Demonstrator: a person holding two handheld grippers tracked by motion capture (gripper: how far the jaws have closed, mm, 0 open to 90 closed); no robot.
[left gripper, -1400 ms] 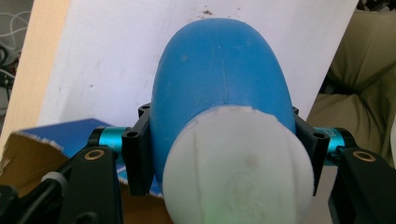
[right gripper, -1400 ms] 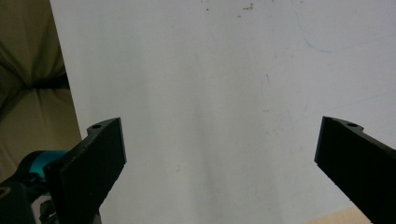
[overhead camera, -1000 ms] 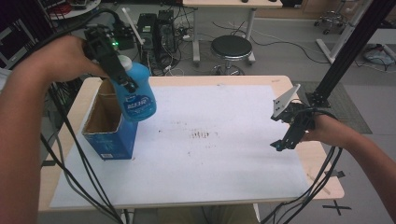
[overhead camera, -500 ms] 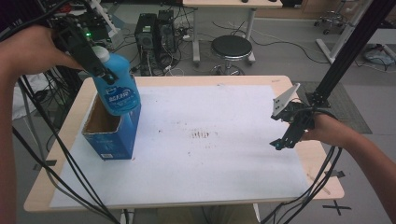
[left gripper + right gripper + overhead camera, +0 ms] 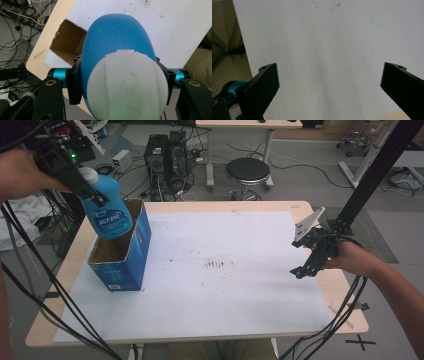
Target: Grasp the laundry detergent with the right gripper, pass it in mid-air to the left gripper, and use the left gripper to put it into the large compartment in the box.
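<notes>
left gripper (image 5: 95,197): up in the air at the far left of the table, clamped on the neck of the bottle, just under the cap. In the left gripper view you can see both jaws pressed against the blue sides.
bottle (image 5: 106,210): blue plastic, white cap (image 5: 127,85), white label on the front. It's upright, maybe leaning a touch, and hanging right over the open box. Its bottom sits about level with the box rim; can't really tell if it's dipped inside or just above.
box (image 5: 125,262): blue cardboard, top flaps open, brown inside, standing on the left part of the white sheet. Looks empty from what shows.
table (image 5: 320,320): light wood, mostly covered by a big white sheet (image 5: 225,285) with some small dark marks around the middle.
right gripper (image 5: 300,270): way over on the right edge of the sheet, well apart from the bottle and box. Jaws spread wide, nothing between them, just plain white sheet in the right gripper view.
</notes>
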